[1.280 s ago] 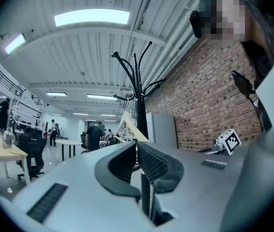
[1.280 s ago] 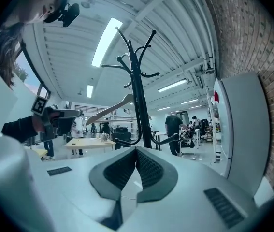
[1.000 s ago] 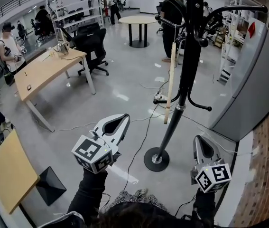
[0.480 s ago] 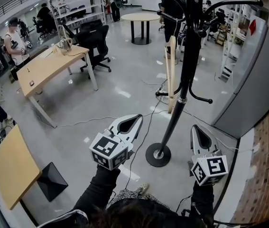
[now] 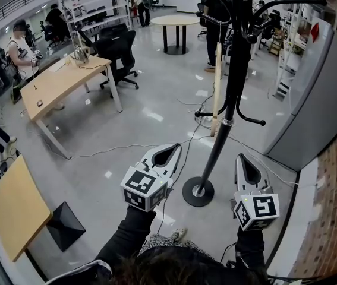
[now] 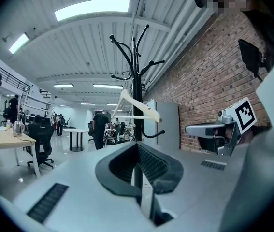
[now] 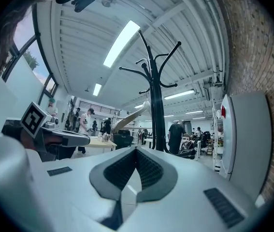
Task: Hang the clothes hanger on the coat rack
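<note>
Jaws of left gripper (image 5: 171, 149) pressed together, nothing between; same on right gripper (image 5: 240, 157). Both held low, either side of black coat rack (image 5: 235, 70) pole, near its round base. Wooden clothes hanger (image 5: 217, 82) hung on rack hook, well above both. Glossy grey floor (image 5: 156, 111), cable (image 5: 177, 171) across it. Brick wall (image 5: 331, 200) and grey cabinet (image 5: 311, 94) close at right. Open room at left toward wooden desk (image 5: 61, 85). Red label (image 5: 315, 35) on cabinet, unreadable.
</note>
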### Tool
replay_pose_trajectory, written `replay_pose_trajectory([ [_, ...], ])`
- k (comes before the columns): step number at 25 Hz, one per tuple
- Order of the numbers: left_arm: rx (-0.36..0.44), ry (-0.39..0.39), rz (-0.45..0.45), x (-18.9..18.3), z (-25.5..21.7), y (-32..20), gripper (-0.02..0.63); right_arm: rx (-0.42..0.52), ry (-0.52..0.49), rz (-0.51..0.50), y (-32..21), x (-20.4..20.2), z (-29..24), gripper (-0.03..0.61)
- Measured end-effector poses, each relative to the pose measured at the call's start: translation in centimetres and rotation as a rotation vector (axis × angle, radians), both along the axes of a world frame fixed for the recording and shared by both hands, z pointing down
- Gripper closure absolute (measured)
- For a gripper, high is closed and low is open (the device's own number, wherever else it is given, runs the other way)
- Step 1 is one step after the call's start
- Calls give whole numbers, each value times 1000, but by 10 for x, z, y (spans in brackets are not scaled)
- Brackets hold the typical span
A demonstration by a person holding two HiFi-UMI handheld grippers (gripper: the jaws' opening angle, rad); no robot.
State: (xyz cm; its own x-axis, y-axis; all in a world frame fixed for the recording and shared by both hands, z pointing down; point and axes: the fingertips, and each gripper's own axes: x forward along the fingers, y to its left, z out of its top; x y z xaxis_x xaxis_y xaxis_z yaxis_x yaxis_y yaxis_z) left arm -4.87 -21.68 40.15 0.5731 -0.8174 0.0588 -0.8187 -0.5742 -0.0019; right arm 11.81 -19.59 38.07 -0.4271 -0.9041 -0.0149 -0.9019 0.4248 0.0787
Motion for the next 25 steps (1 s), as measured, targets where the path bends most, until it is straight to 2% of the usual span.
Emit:
replay_pose_trajectory([
  [9, -12, 27, 4, 6, 1, 1, 607, -18, 16, 12, 1, 0, 3, 571],
  [25, -13, 2, 26, 7, -7, 0, 606, -38, 18, 31, -1, 8, 7, 571],
])
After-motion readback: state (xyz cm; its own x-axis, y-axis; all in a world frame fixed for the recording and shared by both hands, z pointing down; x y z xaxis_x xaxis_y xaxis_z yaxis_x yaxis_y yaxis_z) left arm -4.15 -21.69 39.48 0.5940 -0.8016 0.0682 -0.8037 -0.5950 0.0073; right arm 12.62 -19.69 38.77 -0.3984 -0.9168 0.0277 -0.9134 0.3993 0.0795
